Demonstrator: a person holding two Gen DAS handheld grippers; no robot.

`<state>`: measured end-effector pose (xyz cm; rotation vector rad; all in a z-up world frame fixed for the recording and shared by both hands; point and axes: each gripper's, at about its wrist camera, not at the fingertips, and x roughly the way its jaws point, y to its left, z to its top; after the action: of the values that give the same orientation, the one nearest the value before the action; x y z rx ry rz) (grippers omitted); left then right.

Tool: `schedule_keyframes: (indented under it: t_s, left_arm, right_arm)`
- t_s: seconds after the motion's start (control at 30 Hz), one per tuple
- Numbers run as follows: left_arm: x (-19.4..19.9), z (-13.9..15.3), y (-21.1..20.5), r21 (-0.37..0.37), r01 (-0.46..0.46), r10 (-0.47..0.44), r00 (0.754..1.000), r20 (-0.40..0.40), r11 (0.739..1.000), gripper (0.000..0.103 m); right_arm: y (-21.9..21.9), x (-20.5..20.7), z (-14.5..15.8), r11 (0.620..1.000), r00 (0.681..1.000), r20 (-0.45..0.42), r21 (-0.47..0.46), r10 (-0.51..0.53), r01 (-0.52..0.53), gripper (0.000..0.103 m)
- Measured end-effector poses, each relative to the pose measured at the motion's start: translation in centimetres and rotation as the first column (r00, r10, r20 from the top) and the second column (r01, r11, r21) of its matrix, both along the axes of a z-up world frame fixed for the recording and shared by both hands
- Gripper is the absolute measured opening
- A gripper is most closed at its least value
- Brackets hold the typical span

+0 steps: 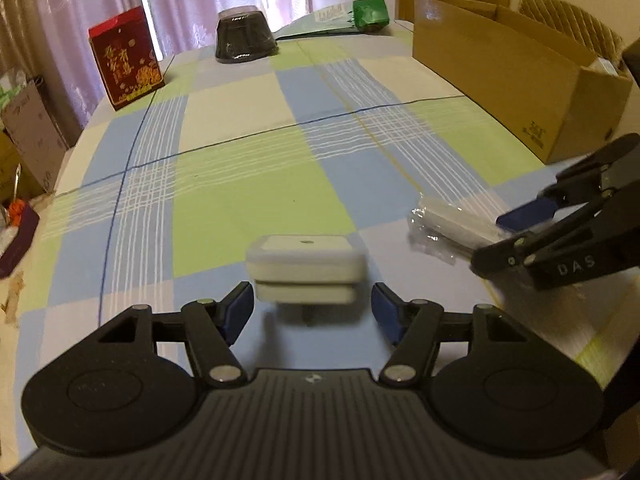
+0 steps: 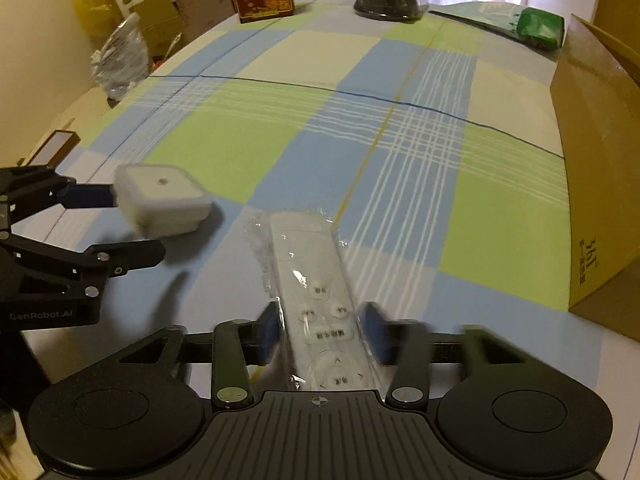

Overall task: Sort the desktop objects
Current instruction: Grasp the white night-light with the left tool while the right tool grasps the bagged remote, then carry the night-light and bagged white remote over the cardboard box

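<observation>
Two grippers work over my checked tablecloth. My left gripper stands wide, its blue pads apart from the white lidded container just ahead; contents cannot be seen. My right gripper stands narrowly apart astride the bagged white remote. At my right, the cardboard box is open; contents unclear.

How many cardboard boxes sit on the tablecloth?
1: an open cardboard box along the tablecloth's right edge. Other cartons stand off the table at left; more may be hidden.
</observation>
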<state>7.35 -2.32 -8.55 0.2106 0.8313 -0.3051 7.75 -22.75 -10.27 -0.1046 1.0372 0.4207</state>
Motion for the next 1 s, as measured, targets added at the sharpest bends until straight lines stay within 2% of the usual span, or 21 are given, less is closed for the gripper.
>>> schedule_keyframes:
  t_s: [0.13, 0.27, 0.37, 0.57, 0.6, 0.67, 0.7, 0.8, 1.0]
  left_arm:
    - [-1.2, 0.4, -0.8, 0.024, 0.016, -0.016, 1.0, -0.001, 1.0, 0.068]
    - [0.6, 0.9, -1.3, 0.045, 0.024, -0.024, 1.0, -0.007, 0.999, 0.069]
    - [2.0, 0.6, -1.7, 0.066, 0.039, -0.036, 0.998, -0.049, 0.997, 0.068]
    - [2.7, -0.3, -2.3, 0.079, 0.067, -0.06, 0.994, -0.089, 0.995, 0.061]
    - [2.6, -0.3, -2.3, 0.077, 0.068, -0.061, 0.994, -0.088, 0.995, 0.061]
    - [2.2, -0.2, -2.2, 0.064, 0.068, -0.062, 0.994, -0.087, 0.996, 0.061]
    - [1.9, -0.2, -2.2, 0.058, 0.068, -0.063, 0.994, -0.086, 0.996, 0.061]
    - [1.1, -0.3, -2.4, 0.056, 0.074, -0.07, 0.995, -0.077, 0.996, 0.061]
    - [0.9, -0.2, -2.5, 0.068, 0.074, -0.069, 0.995, -0.079, 0.995, 0.061]
  right_arm:
    - [0.3, -0.8, 0.3, 1.0, 0.999, 0.044, 0.008, 0.004, -0.005, 0.072]
    - [0.2, -0.6, 0.2, 0.998, 0.996, 0.062, 0.012, 0.063, -0.064, 0.072]
    - [0.3, -0.2, -0.3, 0.992, 0.991, 0.054, 0.016, 0.123, -0.124, 0.072]
    - [1.2, 0.4, -1.4, 0.983, 0.981, 0.057, -0.004, 0.185, -0.185, 0.071]
    - [1.3, 0.4, -1.5, 0.982, 0.981, 0.057, -0.005, 0.188, -0.188, 0.068]
    - [1.3, 0.1, -1.5, 0.982, 0.981, 0.059, -0.005, 0.187, -0.187, 0.046]
    - [1.3, 0.0, -1.5, 0.983, 0.981, 0.058, -0.005, 0.185, -0.185, 0.041]
    - [1.0, -0.3, -1.4, 0.987, 0.986, 0.049, 0.009, 0.16, -0.16, 0.039]
    - [1.3, -1.8, -1.5, 0.985, 0.982, 0.087, -0.025, 0.17, -0.168, 0.039]
